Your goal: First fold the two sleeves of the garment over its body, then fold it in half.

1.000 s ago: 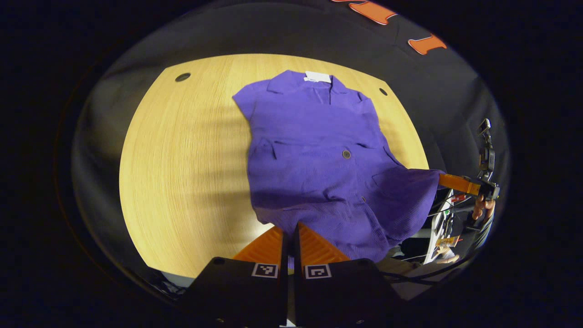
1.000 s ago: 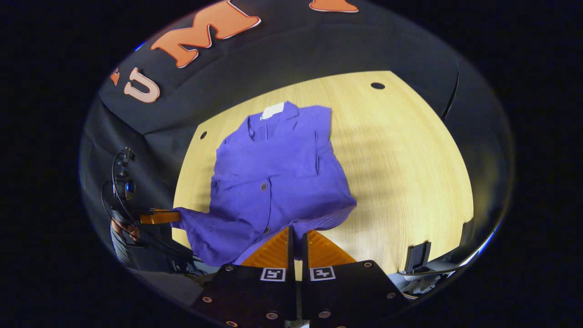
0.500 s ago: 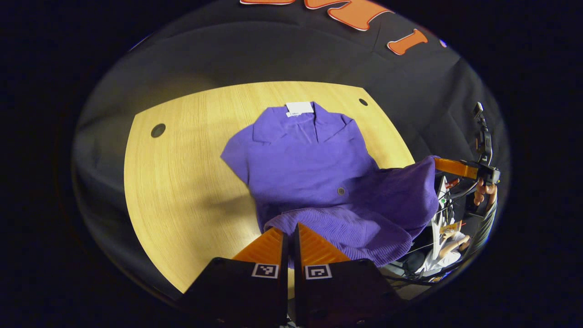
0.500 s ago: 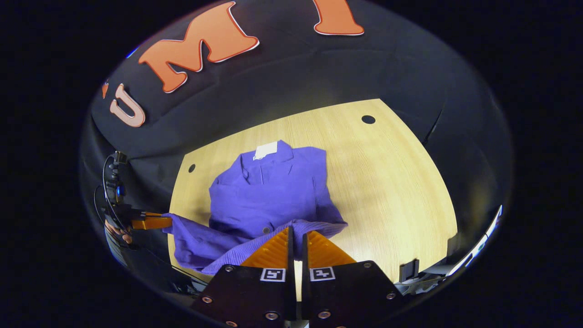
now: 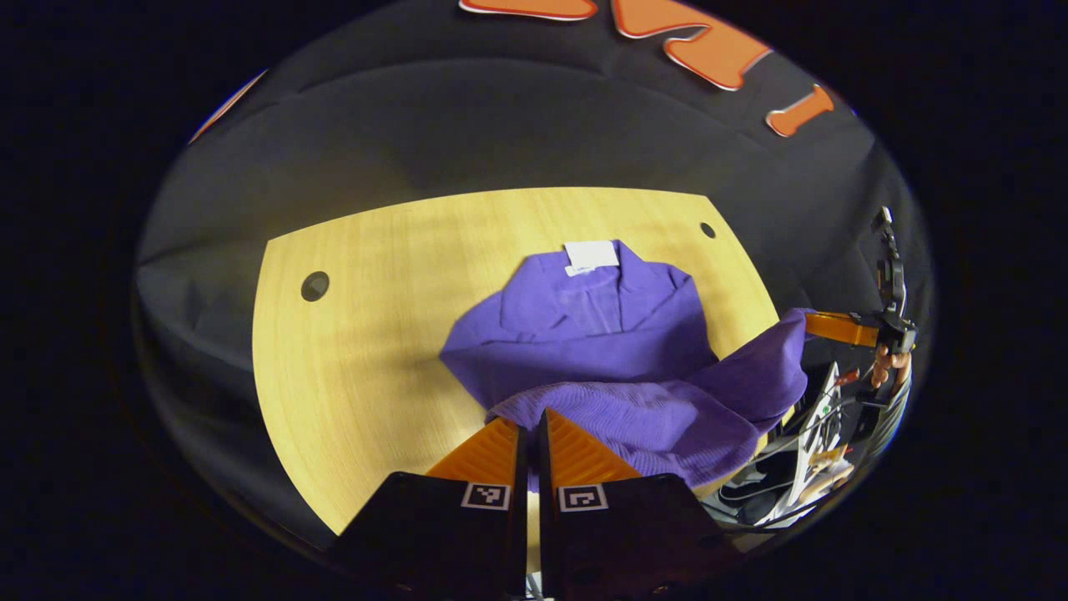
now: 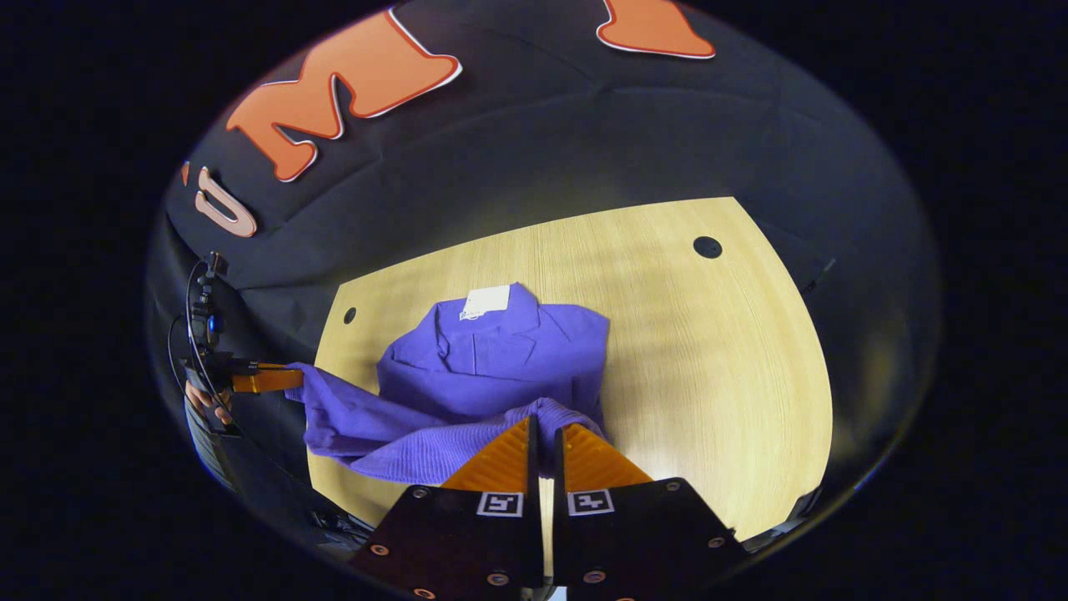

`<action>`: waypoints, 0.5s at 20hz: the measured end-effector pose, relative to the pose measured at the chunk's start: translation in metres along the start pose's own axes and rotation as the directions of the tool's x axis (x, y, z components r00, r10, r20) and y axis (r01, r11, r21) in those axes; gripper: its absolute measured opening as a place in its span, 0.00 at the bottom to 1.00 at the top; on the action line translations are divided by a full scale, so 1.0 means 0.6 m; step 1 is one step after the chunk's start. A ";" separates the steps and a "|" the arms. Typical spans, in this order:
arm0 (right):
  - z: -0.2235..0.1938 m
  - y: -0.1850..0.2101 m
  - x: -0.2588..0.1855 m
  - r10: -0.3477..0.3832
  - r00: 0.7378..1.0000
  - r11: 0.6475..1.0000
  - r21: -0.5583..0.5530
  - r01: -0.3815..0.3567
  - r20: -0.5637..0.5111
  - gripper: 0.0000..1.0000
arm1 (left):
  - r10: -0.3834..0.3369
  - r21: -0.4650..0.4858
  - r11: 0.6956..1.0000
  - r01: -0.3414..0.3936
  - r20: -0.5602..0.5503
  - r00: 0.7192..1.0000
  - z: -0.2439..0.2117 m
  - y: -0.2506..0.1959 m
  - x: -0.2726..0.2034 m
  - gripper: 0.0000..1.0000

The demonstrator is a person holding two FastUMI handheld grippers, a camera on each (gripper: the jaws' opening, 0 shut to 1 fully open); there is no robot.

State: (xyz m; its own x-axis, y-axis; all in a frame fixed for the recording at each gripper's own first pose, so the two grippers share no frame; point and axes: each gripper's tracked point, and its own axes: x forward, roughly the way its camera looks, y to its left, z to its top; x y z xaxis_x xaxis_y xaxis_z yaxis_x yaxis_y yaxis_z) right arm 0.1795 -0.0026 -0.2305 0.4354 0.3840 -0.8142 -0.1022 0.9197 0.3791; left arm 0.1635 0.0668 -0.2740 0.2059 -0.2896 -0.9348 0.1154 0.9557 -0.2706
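Observation:
A purple collared garment (image 5: 601, 334) lies on a wooden table (image 5: 367, 359), its collar and white label (image 5: 591, 253) at the far end. My left gripper (image 5: 528, 417) is shut on one corner of the hem, held up off the table. At the right, the right gripper (image 5: 813, 320) holds the other hem corner in the air. In the right gripper view, my right gripper (image 6: 545, 426) is shut on the garment's (image 6: 492, 359) hem, and the left gripper (image 6: 292, 378) pinches the far corner at the left. The lifted hem sags between them over the lower body.
The table (image 6: 717, 359) has round cable holes (image 5: 314, 285) (image 6: 707, 246) near its far corners. A person's hand (image 5: 886, 367) holds the right gripper. Cables and white gear (image 5: 813, 417) sit past the table's near right edge. Bare wood lies on both sides of the garment.
Both grippers have risen and carried the hem toward the collar. The lower body and its buttons are now hidden under the lifted fabric, and the cameras look from higher up.

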 end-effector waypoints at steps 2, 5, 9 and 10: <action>0.018 -0.021 0.034 0.010 0.999 1.000 -0.027 -0.010 -0.033 0.05 | 0.014 -0.055 0.998 -0.014 0.002 1.000 0.020 0.009 0.019 0.07; 0.046 -0.032 0.088 0.052 0.997 0.998 -0.020 -0.053 -0.061 0.05 | 0.039 -0.121 0.992 -0.037 0.013 0.999 0.038 0.011 0.060 0.07; 0.070 -0.031 0.149 0.124 0.989 0.991 0.055 -0.120 -0.082 0.05 | 0.064 -0.234 0.971 -0.052 0.046 0.997 0.057 0.015 0.106 0.07; 0.082 -0.029 0.163 0.142 0.987 0.988 0.078 -0.136 -0.076 0.05 | 0.075 -0.258 0.964 -0.059 0.052 0.996 0.060 0.019 0.119 0.07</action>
State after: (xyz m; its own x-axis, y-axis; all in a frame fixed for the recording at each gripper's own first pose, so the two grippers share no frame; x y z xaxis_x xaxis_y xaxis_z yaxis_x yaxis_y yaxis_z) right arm 0.2678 0.0147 -0.2952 0.3475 0.5161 -0.7829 -0.0906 0.8495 0.5198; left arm 0.2145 0.0554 -0.3357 0.2645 -0.2194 -0.9391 -0.1518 0.9521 -0.2653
